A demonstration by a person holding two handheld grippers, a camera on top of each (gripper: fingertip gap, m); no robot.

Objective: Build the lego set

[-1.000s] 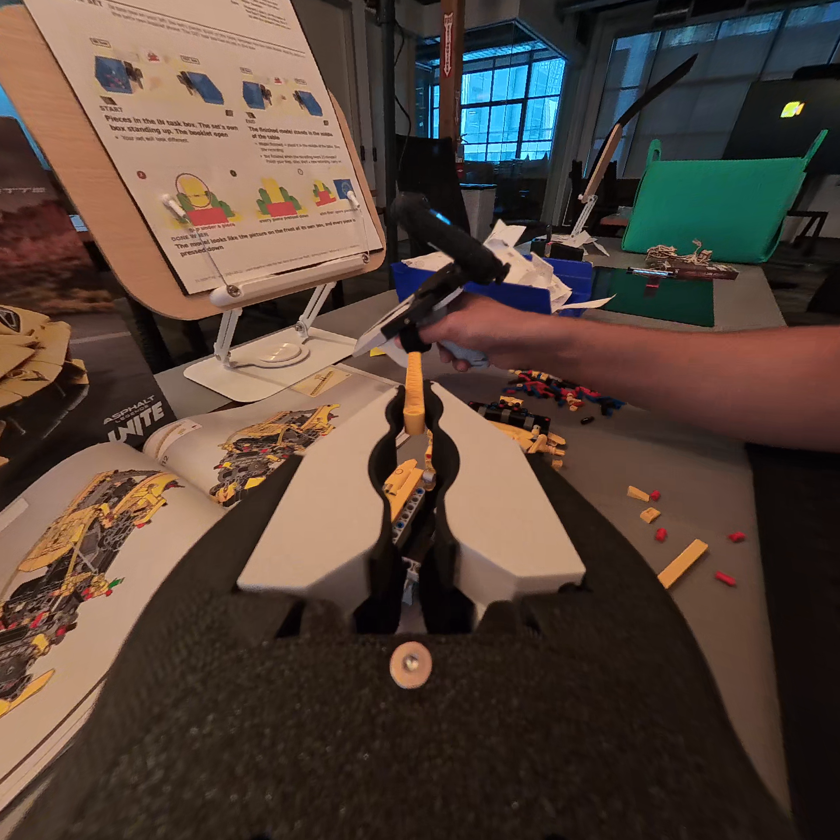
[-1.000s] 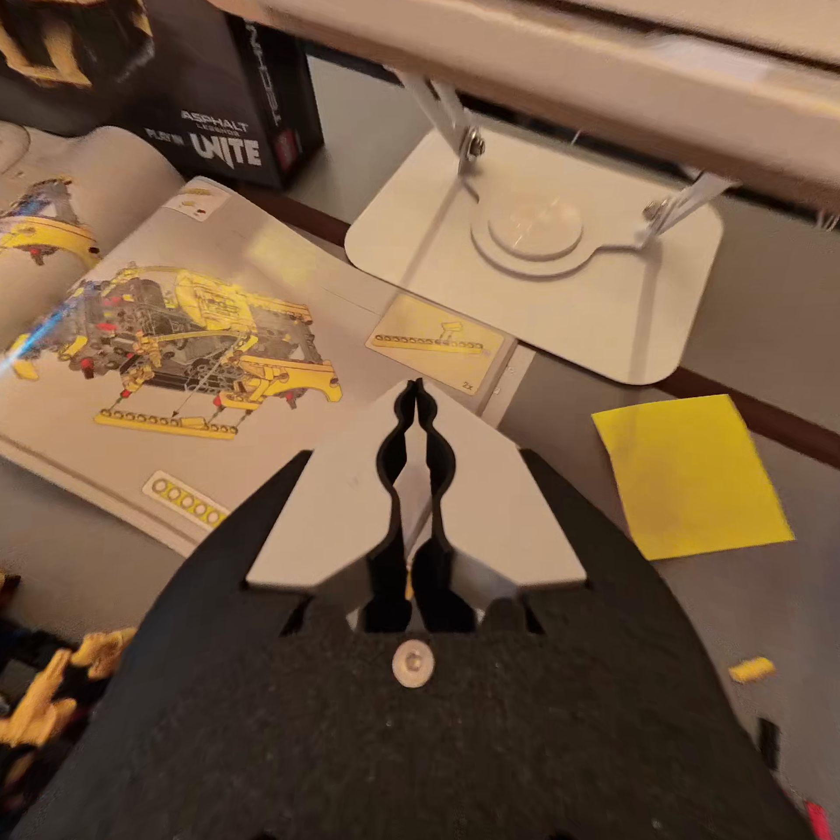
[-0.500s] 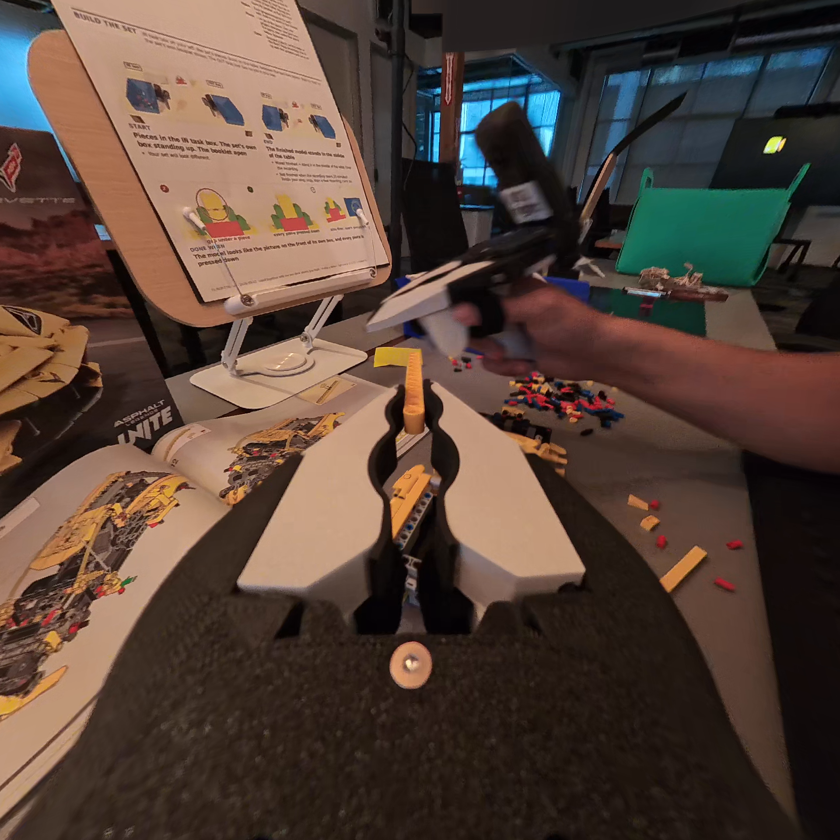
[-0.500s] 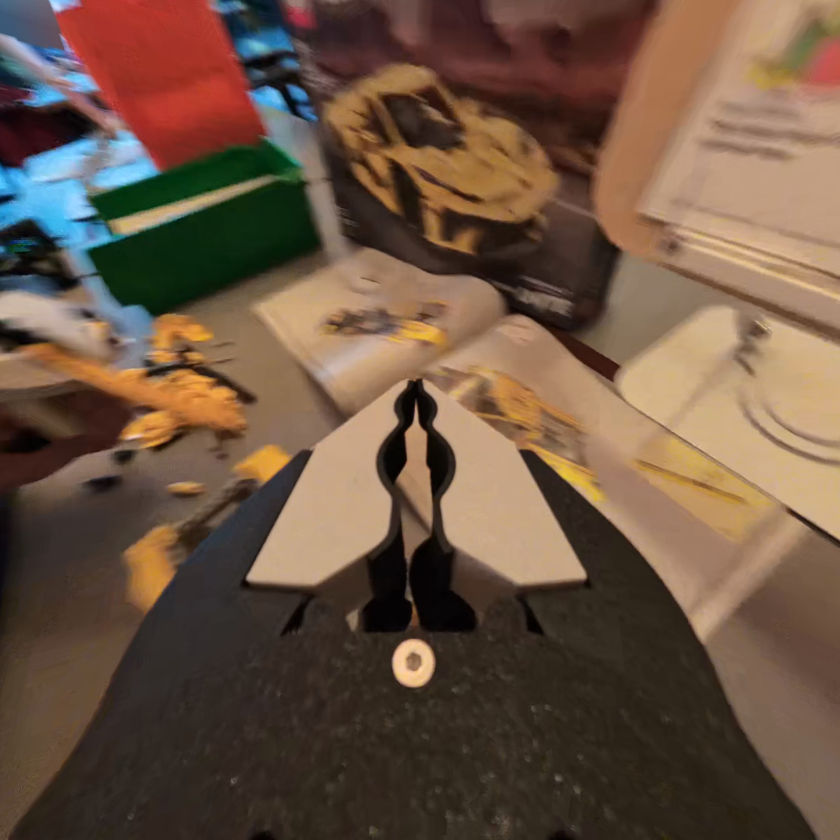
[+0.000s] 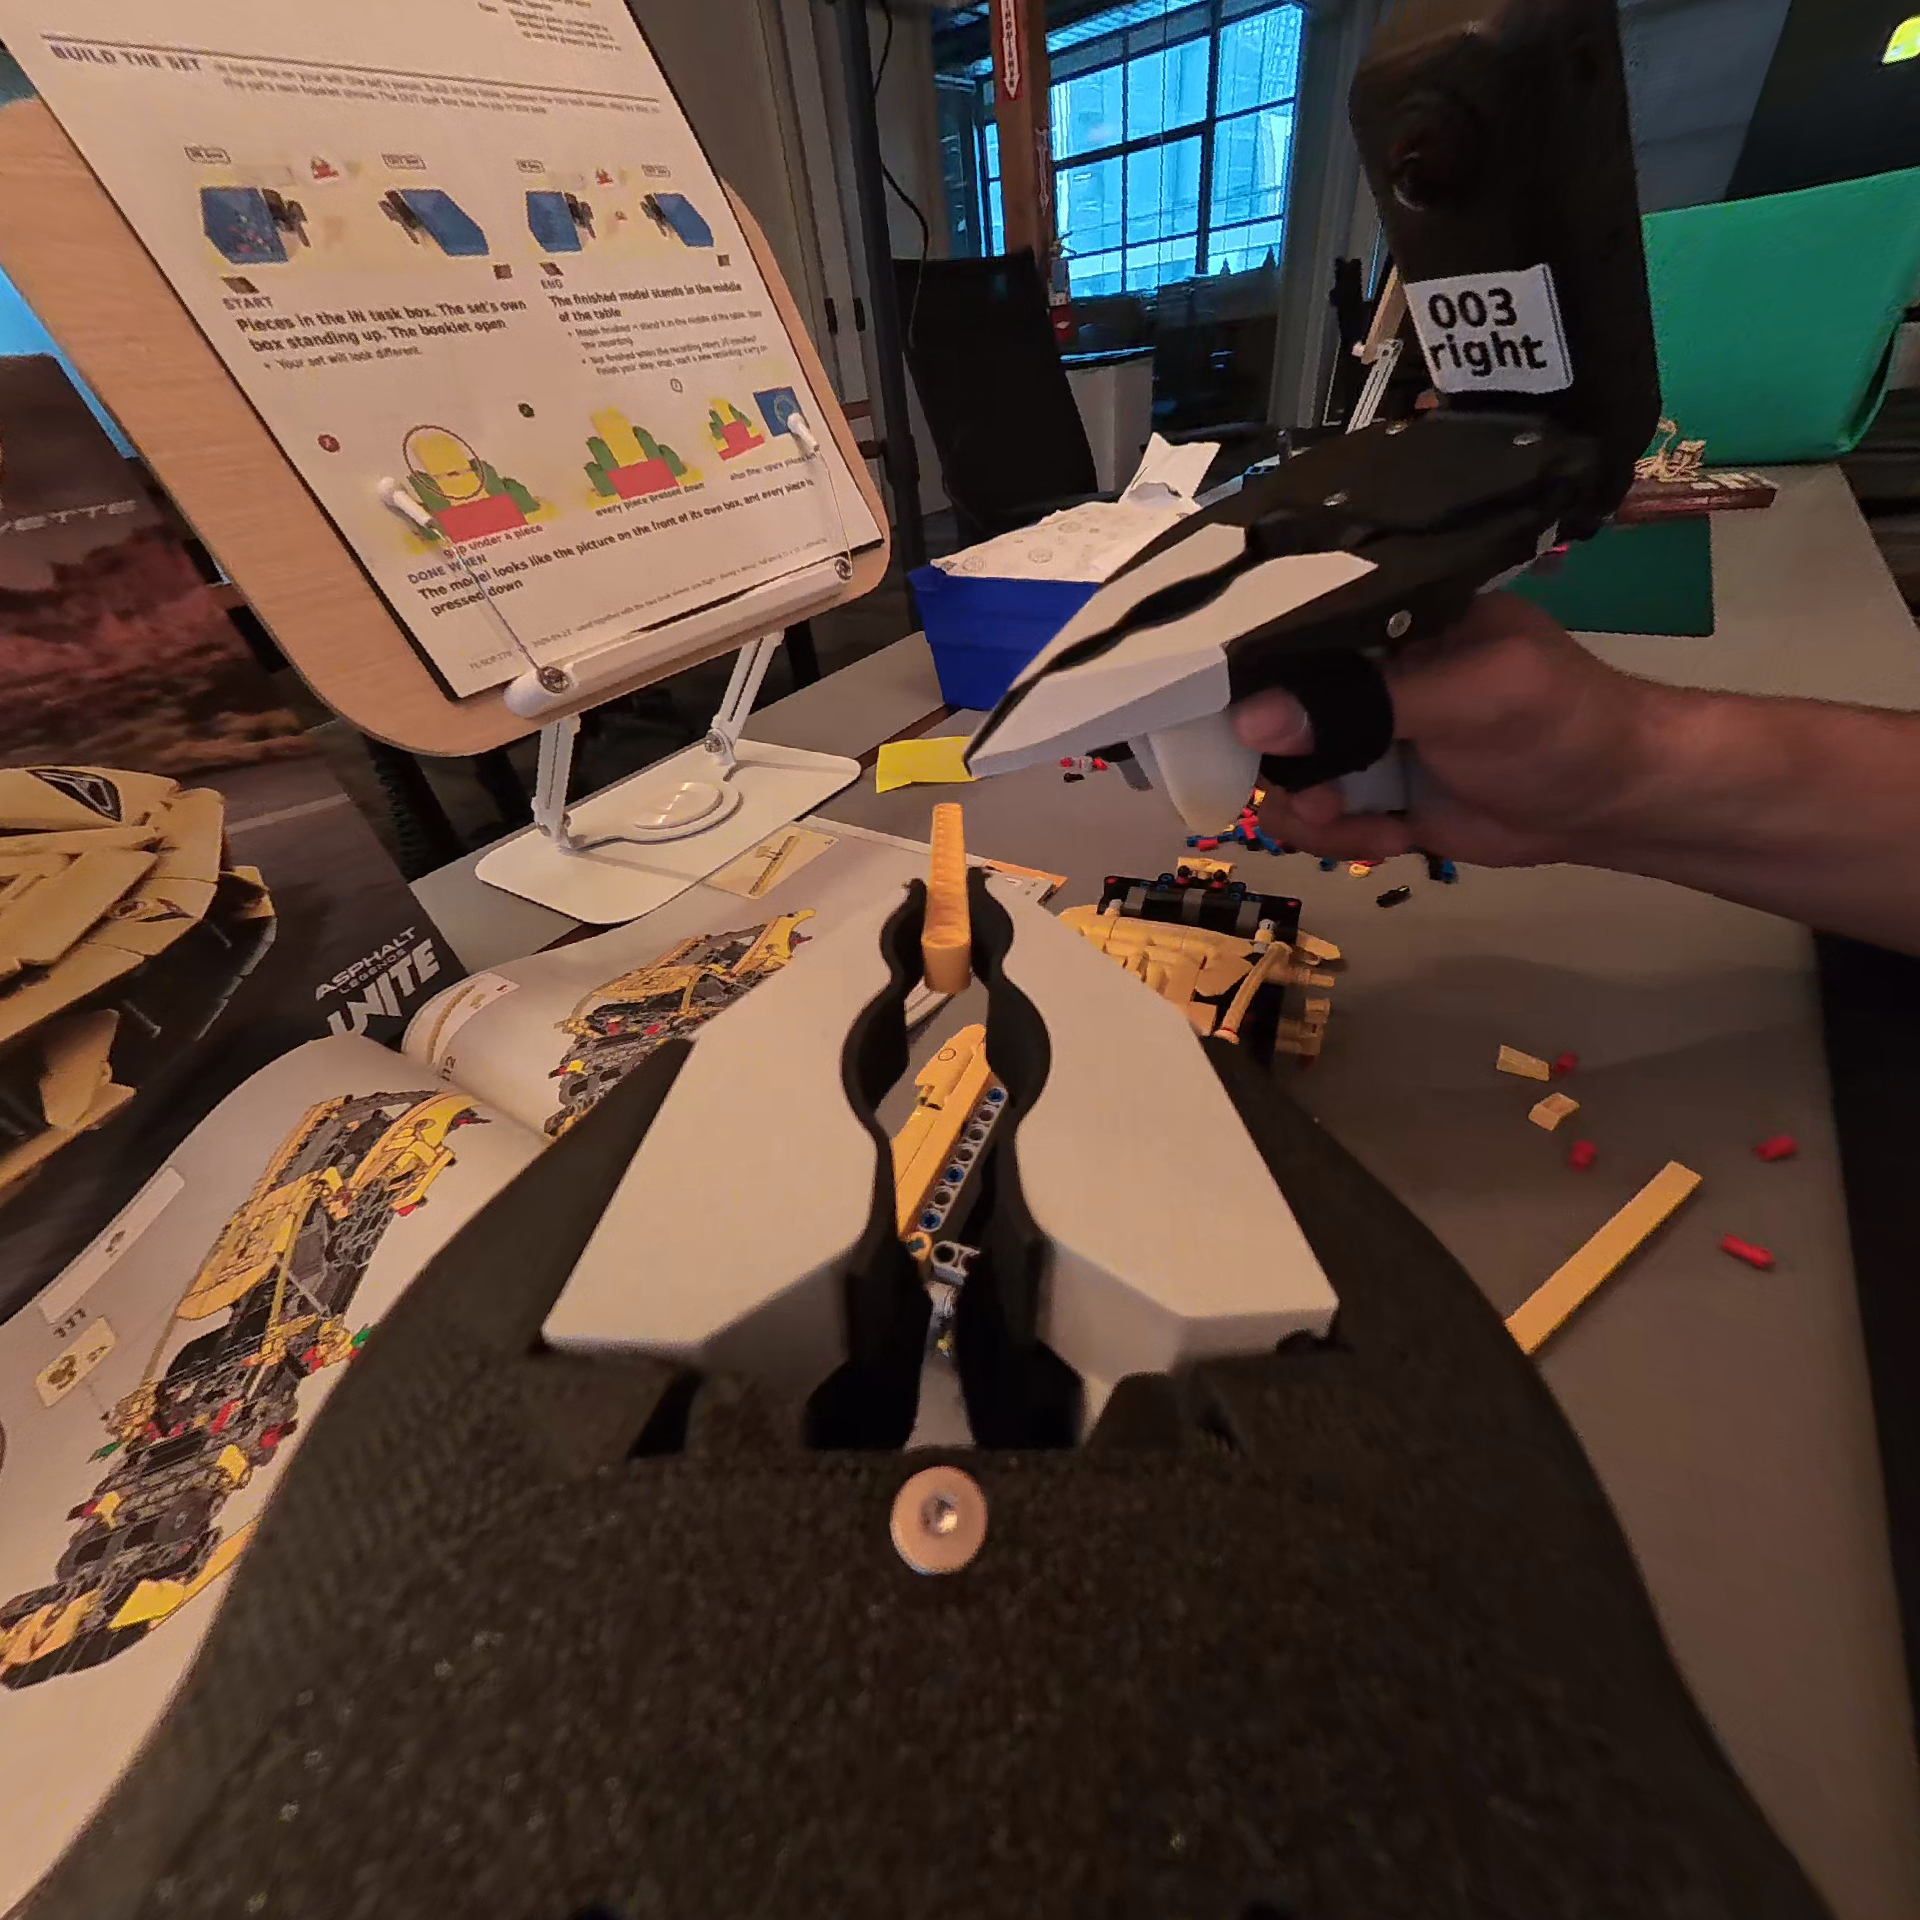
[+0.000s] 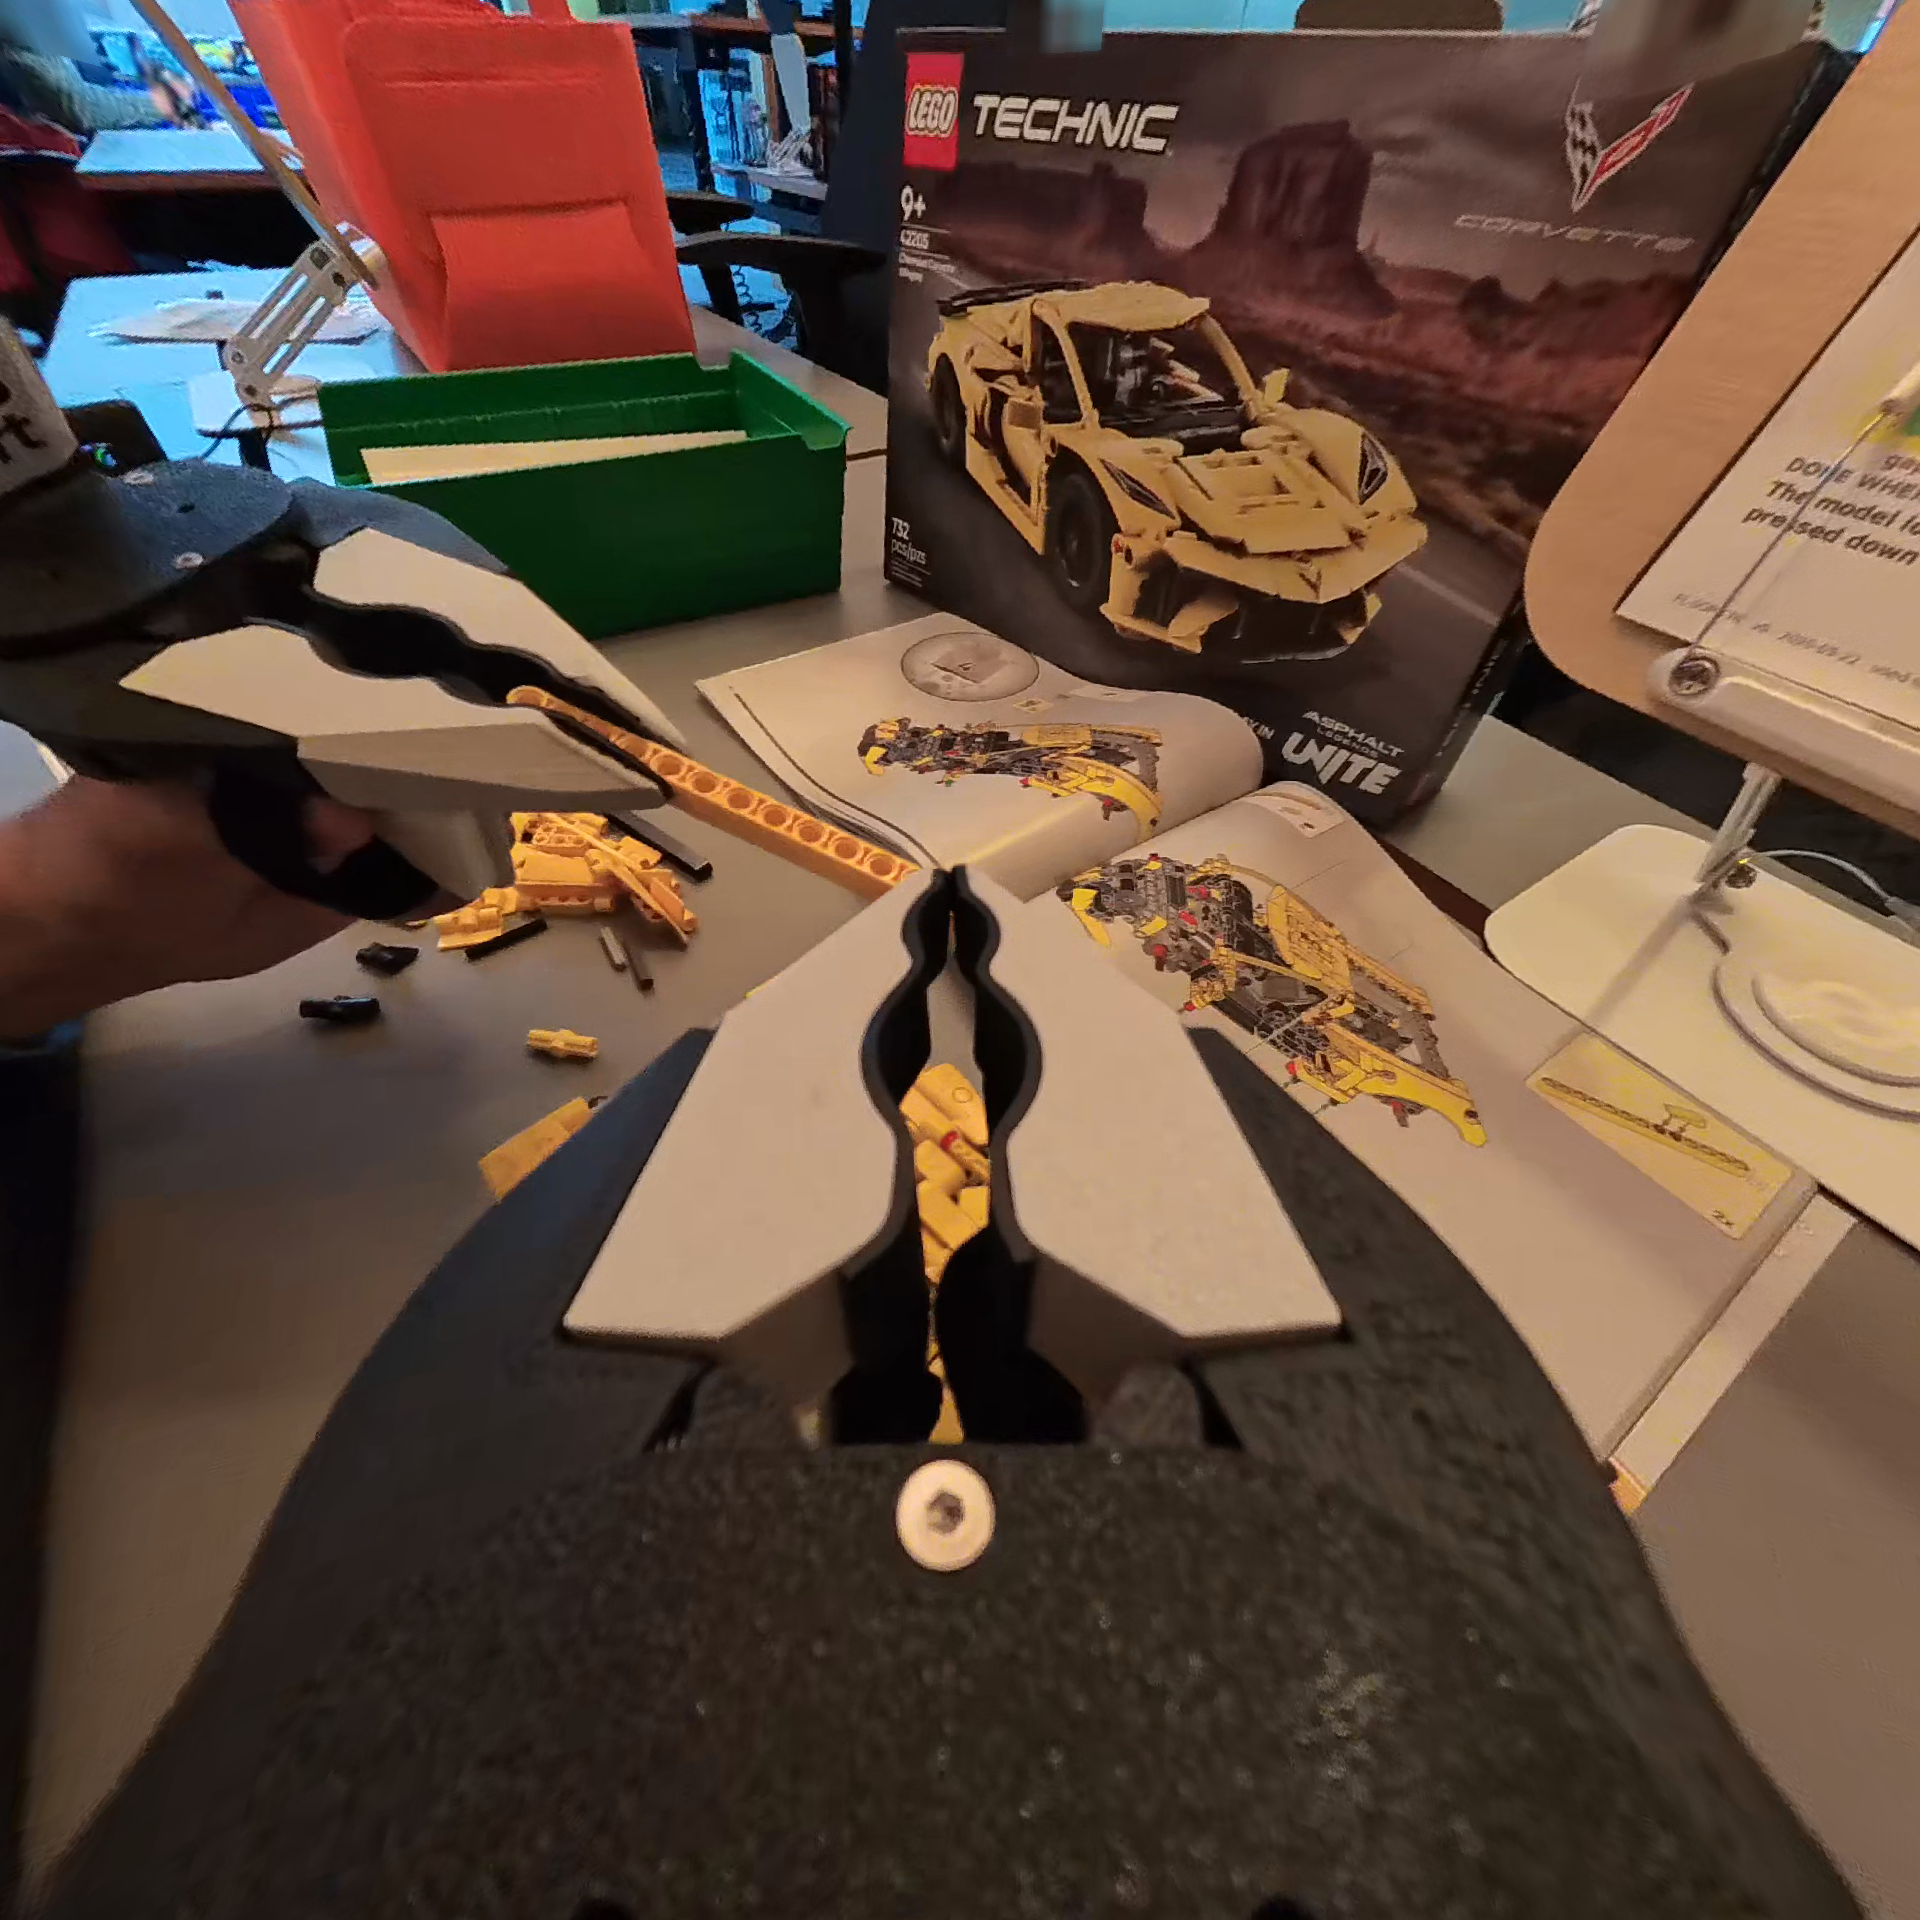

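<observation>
Clamping a yellow beam (image 5: 947, 902), the left claw (image 5: 943, 894) hovers beside the right claw (image 6: 951, 883) (pressed together, empty).

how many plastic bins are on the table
2. A green bin sits beside the set box, seen in the right wrist view. A blue bin stuffed with paper sits behind and to the right of the document stand. Others may lie outside both views.

Your room is dim and warm-toned; daylight comes through the windows (image 5: 1164, 156) far beyond your left tongs (image 5: 945, 914), bluish and slightly blown out. Both views bend strongly at the edges. Beyond your right tongs (image 6: 951, 883), the tabletop (image 6: 260, 1195) lies shadowed, and the far background softens.
</observation>
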